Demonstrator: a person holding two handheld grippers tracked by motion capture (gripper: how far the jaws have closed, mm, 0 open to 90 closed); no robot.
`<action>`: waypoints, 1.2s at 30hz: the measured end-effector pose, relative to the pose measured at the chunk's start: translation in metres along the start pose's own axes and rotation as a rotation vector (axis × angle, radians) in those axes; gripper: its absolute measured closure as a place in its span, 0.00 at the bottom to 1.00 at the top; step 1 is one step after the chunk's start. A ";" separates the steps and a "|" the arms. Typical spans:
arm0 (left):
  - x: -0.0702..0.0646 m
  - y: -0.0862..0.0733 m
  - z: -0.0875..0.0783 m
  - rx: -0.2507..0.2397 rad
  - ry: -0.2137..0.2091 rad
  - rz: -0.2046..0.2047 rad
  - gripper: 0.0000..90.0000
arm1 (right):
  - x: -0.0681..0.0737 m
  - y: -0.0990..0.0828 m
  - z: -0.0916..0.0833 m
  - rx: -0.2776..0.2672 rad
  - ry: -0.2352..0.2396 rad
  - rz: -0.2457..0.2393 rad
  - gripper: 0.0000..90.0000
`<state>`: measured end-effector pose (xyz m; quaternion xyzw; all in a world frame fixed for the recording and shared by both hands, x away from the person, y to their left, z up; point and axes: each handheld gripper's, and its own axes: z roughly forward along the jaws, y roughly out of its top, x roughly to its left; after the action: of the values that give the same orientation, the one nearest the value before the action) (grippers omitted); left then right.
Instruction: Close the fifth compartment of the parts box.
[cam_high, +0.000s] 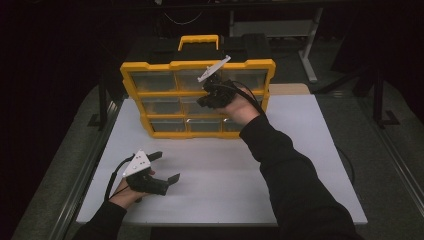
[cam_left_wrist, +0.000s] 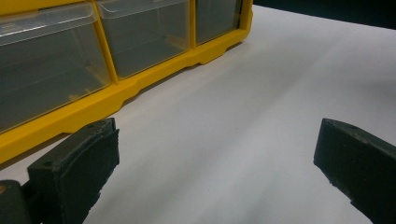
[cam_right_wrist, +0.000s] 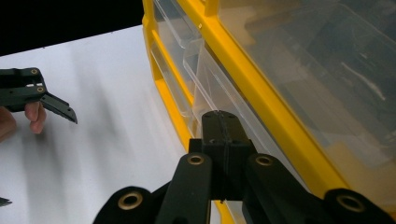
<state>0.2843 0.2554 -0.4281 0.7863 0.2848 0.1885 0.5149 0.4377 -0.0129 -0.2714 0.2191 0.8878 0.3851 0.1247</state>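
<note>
While the right gripper (cam_high: 207, 95) was at the front of the yellow drawer organizer (cam_high: 150, 70), its fingers were closed fully together, and in the right gripper view their tips (cam_right_wrist: 219, 122) lay against the lip of a clear drawer (cam_right_wrist: 219, 88); whether they pinched that lip I could not tell. The organizer stood upright at the far side of the white tabletop (cam_high: 225, 185), with its handle (cam_high: 199, 40) on top. The left gripper (cam_high: 162, 167) hovered low over the tabletop, near the front, with its fingers wide apart and nothing between them. I judged that the drawer was about to be pulled out. The closed fingers could slip off the thin, smooth lip. Also the whole organizer could slide or tip forward, because the left gripper was well apart from it and did not steady it.
</note>
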 end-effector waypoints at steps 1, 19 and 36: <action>0.000 0.000 0.000 0.001 0.000 0.001 0.00 | 0.000 0.000 0.000 0.001 -0.003 -0.001 0.99; -0.001 0.000 0.003 0.013 0.000 0.004 0.00 | 0.010 -0.021 -0.012 0.004 0.046 0.021 0.97; 0.000 -0.001 0.002 0.020 0.000 0.010 0.00 | 0.014 -0.066 -0.014 -0.023 0.036 0.092 0.63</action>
<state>0.2852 0.2547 -0.4301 0.7929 0.2827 0.1881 0.5061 0.4010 -0.0552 -0.3109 0.2515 0.8742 0.4046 0.0935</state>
